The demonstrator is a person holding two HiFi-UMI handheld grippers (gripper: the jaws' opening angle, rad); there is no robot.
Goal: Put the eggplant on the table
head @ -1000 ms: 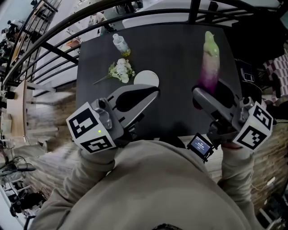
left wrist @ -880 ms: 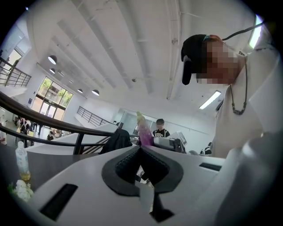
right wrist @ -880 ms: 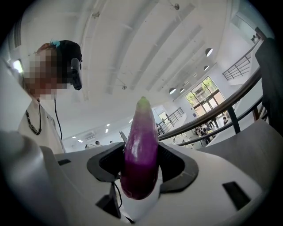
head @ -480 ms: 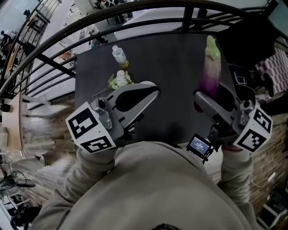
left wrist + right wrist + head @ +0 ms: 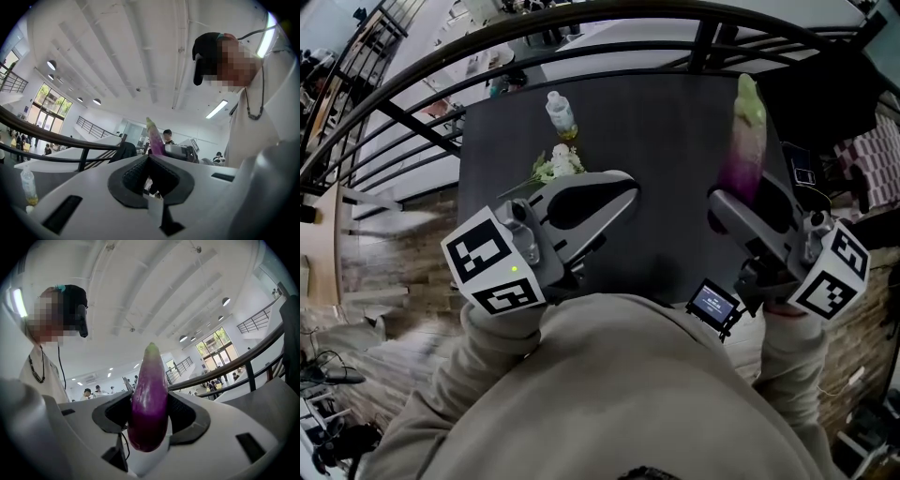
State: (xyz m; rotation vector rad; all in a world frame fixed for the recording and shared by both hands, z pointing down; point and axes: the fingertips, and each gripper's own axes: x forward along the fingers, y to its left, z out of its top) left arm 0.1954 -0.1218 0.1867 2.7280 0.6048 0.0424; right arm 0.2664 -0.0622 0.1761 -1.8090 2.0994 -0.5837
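**Writing.** Black-and-white square markers on the cube of each gripper, with no letters. The small lit screen under the right gripper shows bluish lines too small to read. The label on the clear bottle is illegible.

**Eggplant**. Held over the right side of the dark table, clear of its top. Its long axis runs near to far. The purple butt end is near, in the jaws. The pale green stem end is far and raised, toward the railing.

**Right gripper**. Jaws part-way apart, pads pressed on either side of the eggplant's purple end.

**Left gripper**. Jaw tips together, nothing between the pads. It is over the left half of the table, level with the right gripper.

**Other items.** White flowers with green leaves lie at the table's left, with the bottle beyond them on the far side.

**Change from a second ago.** The grip on the eggplant is unchanged. A white round disc beside the flowers was visible then and is now covered by the left gripper. That gripper's tips now also overlap the flowers.
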